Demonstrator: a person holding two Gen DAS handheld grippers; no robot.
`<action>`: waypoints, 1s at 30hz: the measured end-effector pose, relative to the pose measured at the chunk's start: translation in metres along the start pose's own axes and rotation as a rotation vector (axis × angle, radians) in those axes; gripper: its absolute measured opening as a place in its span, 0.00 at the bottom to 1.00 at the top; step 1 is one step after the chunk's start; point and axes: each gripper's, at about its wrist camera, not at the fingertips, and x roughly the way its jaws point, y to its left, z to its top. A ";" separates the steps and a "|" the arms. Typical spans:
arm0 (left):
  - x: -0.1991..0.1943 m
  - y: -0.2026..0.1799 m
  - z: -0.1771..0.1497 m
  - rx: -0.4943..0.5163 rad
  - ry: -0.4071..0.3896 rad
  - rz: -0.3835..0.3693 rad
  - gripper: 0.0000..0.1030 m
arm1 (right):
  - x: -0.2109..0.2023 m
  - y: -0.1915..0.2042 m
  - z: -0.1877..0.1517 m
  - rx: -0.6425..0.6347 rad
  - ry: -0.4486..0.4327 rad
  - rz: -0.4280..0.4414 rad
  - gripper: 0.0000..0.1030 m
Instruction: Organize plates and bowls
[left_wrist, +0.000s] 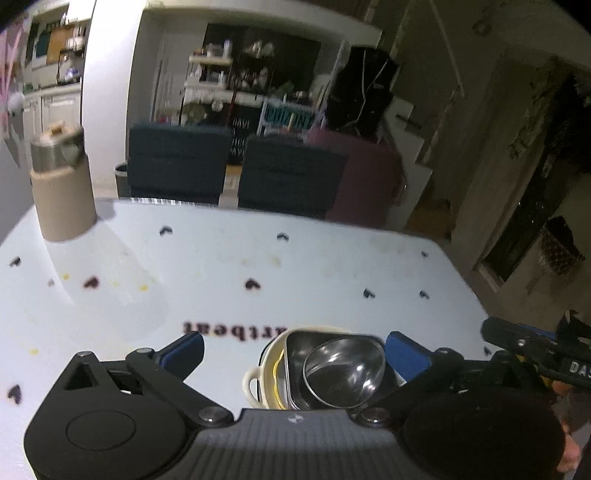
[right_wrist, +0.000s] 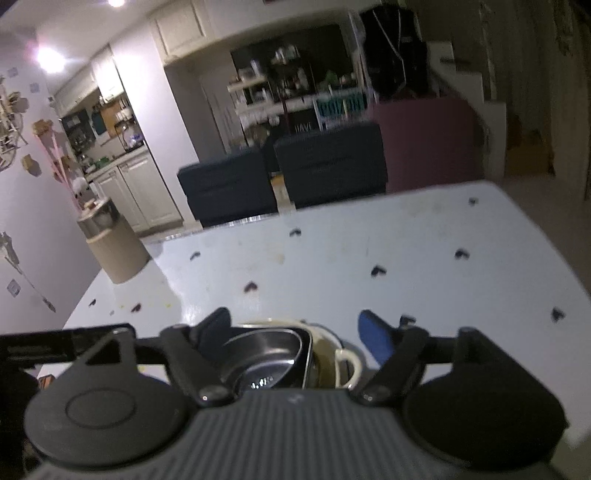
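Note:
A nested stack sits on the white table: a cream dish with loop handles (left_wrist: 255, 384), a square steel tray (left_wrist: 295, 373) inside it, and a round steel bowl (left_wrist: 343, 373) on top. My left gripper (left_wrist: 293, 349) is open, its blue fingers spread either side of the stack and just above it. In the right wrist view the steel bowl (right_wrist: 262, 360) and the cream dish's handle (right_wrist: 349, 367) lie between the spread fingers of my open right gripper (right_wrist: 295, 332). Both grippers hold nothing.
The white tablecloth (left_wrist: 258, 258) has small hearts and printed lettering. A beige cylinder container with a steel lid (left_wrist: 62, 192) stands at the table's far left corner (right_wrist: 116, 247). Two dark chairs (left_wrist: 236, 170) stand beyond the far edge. The right gripper shows at the left view's edge (left_wrist: 535, 350).

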 end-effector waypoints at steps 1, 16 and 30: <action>-0.009 -0.001 0.000 0.006 -0.023 -0.003 1.00 | -0.008 0.002 0.000 -0.014 -0.025 -0.007 0.96; -0.078 -0.022 -0.056 0.130 -0.179 0.082 1.00 | -0.095 0.010 -0.049 -0.121 -0.179 -0.052 1.00; -0.082 -0.026 -0.119 0.210 -0.164 0.173 1.00 | -0.106 0.011 -0.102 -0.178 -0.127 -0.101 1.00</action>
